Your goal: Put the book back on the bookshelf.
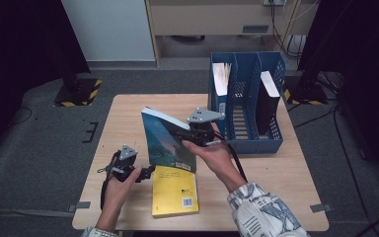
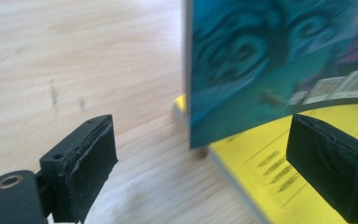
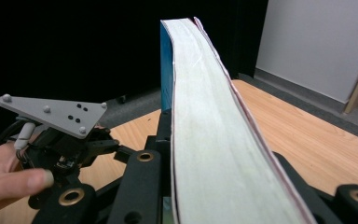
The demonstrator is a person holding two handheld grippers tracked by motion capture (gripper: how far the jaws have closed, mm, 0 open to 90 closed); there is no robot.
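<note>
A teal paperback (image 1: 167,140) stands upright on its lower edge, resting on the top end of a yellow book (image 1: 174,191) that lies flat on the wooden table (image 1: 128,113). My right gripper (image 1: 185,134) is shut on the teal book's page edge; in the right gripper view the pale pages (image 3: 200,84) rise between the black jaws of that gripper (image 3: 214,154). My left gripper (image 1: 151,171) sits low at the teal book's left, open. In its own view the left gripper (image 2: 205,154) has the teal cover's (image 2: 270,60) lower corner ahead of its spread pads, over the yellow book (image 2: 261,172).
A blue file rack (image 1: 246,140) stands at the table's back right, with a white-paged book (image 1: 221,79) in its left slot and a dark book (image 1: 267,101) in its right slot. Dark stands flank the table on grey carpet.
</note>
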